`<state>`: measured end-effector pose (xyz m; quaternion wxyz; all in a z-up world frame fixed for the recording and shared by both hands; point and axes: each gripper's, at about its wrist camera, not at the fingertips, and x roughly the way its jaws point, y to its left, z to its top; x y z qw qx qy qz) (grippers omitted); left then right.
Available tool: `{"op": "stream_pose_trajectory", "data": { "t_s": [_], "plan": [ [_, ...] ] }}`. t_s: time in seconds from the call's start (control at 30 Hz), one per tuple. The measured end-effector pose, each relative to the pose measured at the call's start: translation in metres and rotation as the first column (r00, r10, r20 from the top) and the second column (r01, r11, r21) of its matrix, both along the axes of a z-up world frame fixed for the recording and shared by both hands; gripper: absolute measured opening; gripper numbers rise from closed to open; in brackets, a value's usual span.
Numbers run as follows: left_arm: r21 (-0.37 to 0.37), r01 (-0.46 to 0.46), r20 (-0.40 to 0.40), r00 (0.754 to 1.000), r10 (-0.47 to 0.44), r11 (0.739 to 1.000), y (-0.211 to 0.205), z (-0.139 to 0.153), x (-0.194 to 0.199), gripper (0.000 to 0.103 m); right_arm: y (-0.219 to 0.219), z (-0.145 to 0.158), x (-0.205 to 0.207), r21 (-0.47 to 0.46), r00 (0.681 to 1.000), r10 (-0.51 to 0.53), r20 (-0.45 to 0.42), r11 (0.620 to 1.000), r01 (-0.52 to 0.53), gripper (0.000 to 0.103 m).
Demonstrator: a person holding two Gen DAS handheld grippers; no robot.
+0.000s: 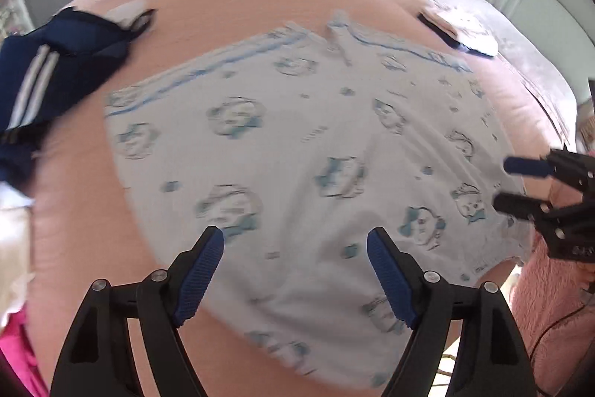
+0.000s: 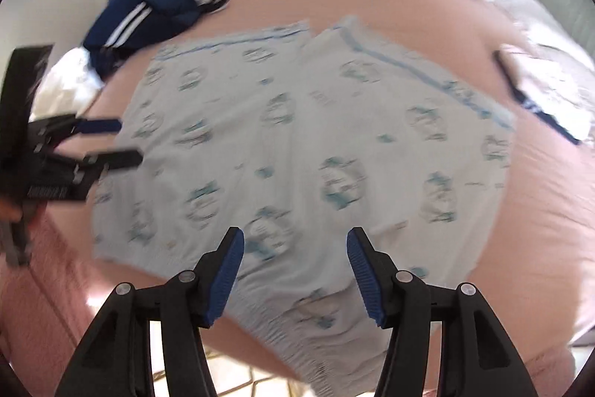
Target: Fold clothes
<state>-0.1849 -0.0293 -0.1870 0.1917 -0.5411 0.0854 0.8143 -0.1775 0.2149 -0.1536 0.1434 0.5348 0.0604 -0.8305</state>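
Across the middle of both frames, the printed pale garment is lying flat on the pink bed cover, looking light, soft and floppy; I'd be pinching it at a hem or corner. The left gripper and right gripper are both hanging over it, jaws apart, gripping nothing. Only the right view is showing something white beside the navy garment, upper left.

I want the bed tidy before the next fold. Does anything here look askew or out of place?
The navy garment with white stripes lies crumpled at the far left of the pink bedspread, unfolded. The light printed garment lies spread fairly flat, though its far edge shows a gap with small raised folds. Nothing looks spilled or damaged.
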Motion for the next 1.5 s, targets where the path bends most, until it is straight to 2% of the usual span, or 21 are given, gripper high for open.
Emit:
{"op": "stream_pose_trajectory", "data": {
  "t_s": [0.07,0.13,0.2,0.3,0.43,0.57,0.63,0.73,0.8,0.87,0.97,1.13,1.23,1.33,1.5],
  "plan": [
    [-0.123,0.049,0.023,0.999,-0.046,0.991,0.017,-0.019,0.013,0.08,0.007,-0.012,0.002,0.065,0.999,0.003,0.041,0.998,-0.005,0.057],
    [-0.141,0.058,0.0,0.998,-0.059,0.988,0.014,-0.016,0.027,0.08,0.02,-0.027,0.008,0.105,0.996,0.013,0.087,0.994,-0.022,0.057],
    [-0.155,0.065,0.041,0.997,-0.059,0.986,0.004,-0.014,0.038,0.08,0.039,-0.025,0.018,0.054,0.996,0.039,0.077,0.998,-0.044,0.062],
    [-0.182,0.057,0.076,0.996,-0.043,0.982,-0.006,-0.009,0.046,0.081,0.061,-0.022,0.025,0.041,0.994,0.005,0.112,0.999,-0.01,0.063],
    [-0.202,0.031,0.02,0.999,-0.028,0.979,0.001,0.006,0.051,0.081,0.083,-0.008,0.02,-0.049,0.988,-0.075,0.138,0.995,0.083,0.063],
    [-0.222,0.065,-0.058,0.995,-0.08,0.973,0.018,0.017,0.051,0.081,0.083,0.015,0.013,-0.101,0.992,-0.095,0.086,0.99,0.104,0.063],
    [-0.221,0.036,-0.088,0.994,-0.056,0.975,0.014,0.018,0.04,0.081,0.073,0.024,0.004,-0.114,0.997,-0.053,0.052,0.992,0.058,0.063],
    [-0.123,-0.08,-0.123,0.99,0.065,0.989,-0.009,0.022,0.016,0.081,0.049,0.031,-0.006,-0.097,1.0,0.009,0.007,0.995,-0.008,0.063],
    [-0.058,-0.152,-0.13,0.981,0.144,0.987,-0.022,0.025,0.0,0.081,0.014,0.022,-0.016,-0.086,0.999,0.05,-0.016,0.995,-0.051,0.063],
    [-0.032,-0.163,-0.142,0.977,0.157,0.986,-0.022,0.016,-0.024,0.081,-0.018,0.011,-0.033,-0.074,0.995,0.094,-0.029,0.993,-0.095,0.063],
    [-0.042,-0.144,-0.17,0.976,0.134,0.989,-0.02,0.0,-0.06,0.081,-0.061,0.004,-0.063,-0.033,0.987,0.156,-0.04,0.987,-0.157,0.063],
    [-0.102,-0.159,-0.141,0.979,0.144,0.982,-0.03,-0.019,-0.096,0.081,-0.11,-0.023,-0.122,0.012,0.979,0.201,-0.003,0.979,-0.201,0.063],
    [-0.063,-0.191,-0.123,0.976,0.182,0.98,-0.055,-0.027,-0.12,0.081,-0.126,-0.038,-0.151,0.028,0.977,0.212,0.026,0.977,-0.213,0.063],
    [-0.021,-0.234,-0.12,0.966,0.229,0.972,-0.078,-0.028,-0.139,0.082,-0.136,-0.042,-0.175,0.028,0.975,0.22,0.018,0.975,-0.22,0.063],
    [-0.03,-0.25,-0.179,0.954,0.241,0.968,-0.084,-0.028,-0.159,0.082,-0.154,-0.042,-0.215,0.047,0.974,0.225,-0.014,0.974,-0.224,0.063]
  ]
}}
